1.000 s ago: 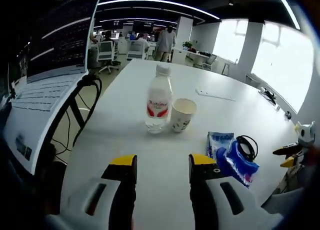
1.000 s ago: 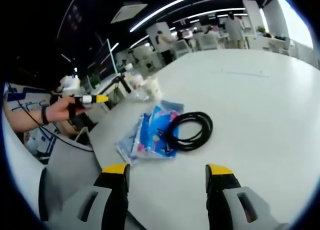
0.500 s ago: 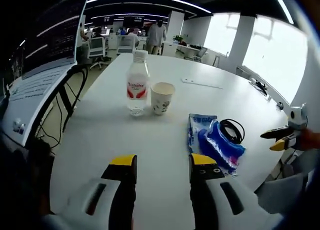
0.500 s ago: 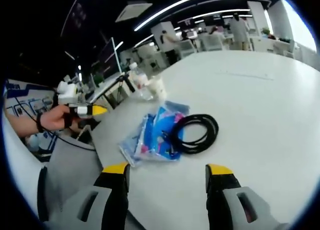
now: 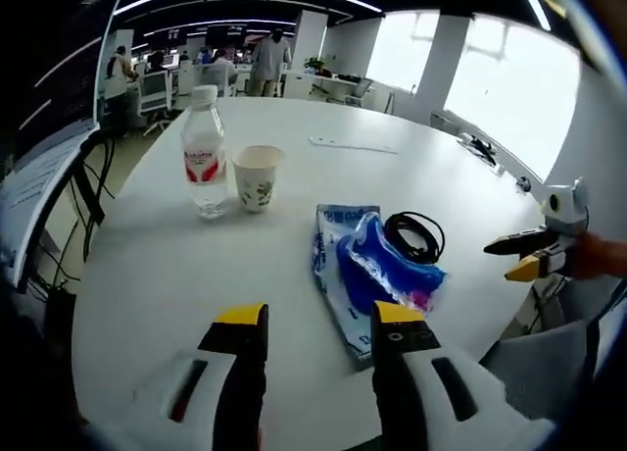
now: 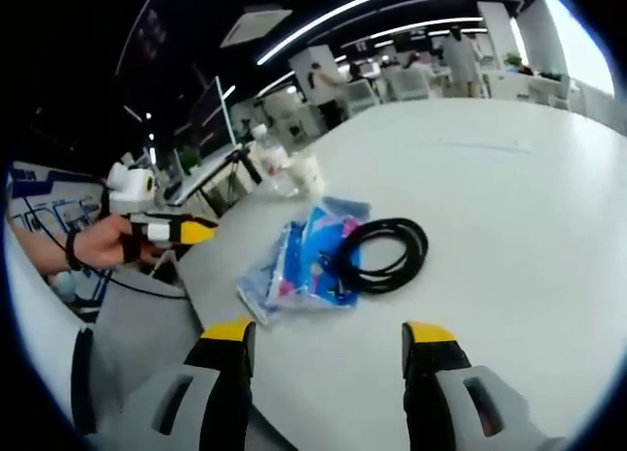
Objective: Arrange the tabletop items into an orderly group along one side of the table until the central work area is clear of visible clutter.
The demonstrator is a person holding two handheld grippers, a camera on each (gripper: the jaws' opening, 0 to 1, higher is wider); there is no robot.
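In the left gripper view, the left tool (image 5: 316, 325) is rising from the bottom centre with its yellow-tipped jaws spread and holding nothing, hanging over the near part of the white bench (image 5: 176, 275). A bottle (image 5: 204, 153) is standing upright at upper left, with a paper cup (image 5: 257, 177) just beside it on its right. A blue packet (image 5: 370, 274) is lying right of centre, near the tool's right jaw tip, and a coiled black cable (image 5: 414, 237) is resting against the packet's far right side. The right tool (image 5: 521, 257) is showing at the right edge, beyond the bench edge, its jaws parted and empty.

In the right gripper view, the right tool (image 6: 328, 341) is sitting at the bottom with jaws spread wide and gripping nothing. The packet (image 6: 294, 265) is lying at centre left with the cable (image 6: 382, 255) overlapping its right side. The bottle (image 6: 265, 156) and cup (image 6: 305, 173) are standing together further up, well apart from the packet. The left tool (image 6: 181, 232) is showing at the left, held by a hand (image 6: 98, 245); its jaw state cannot be told there
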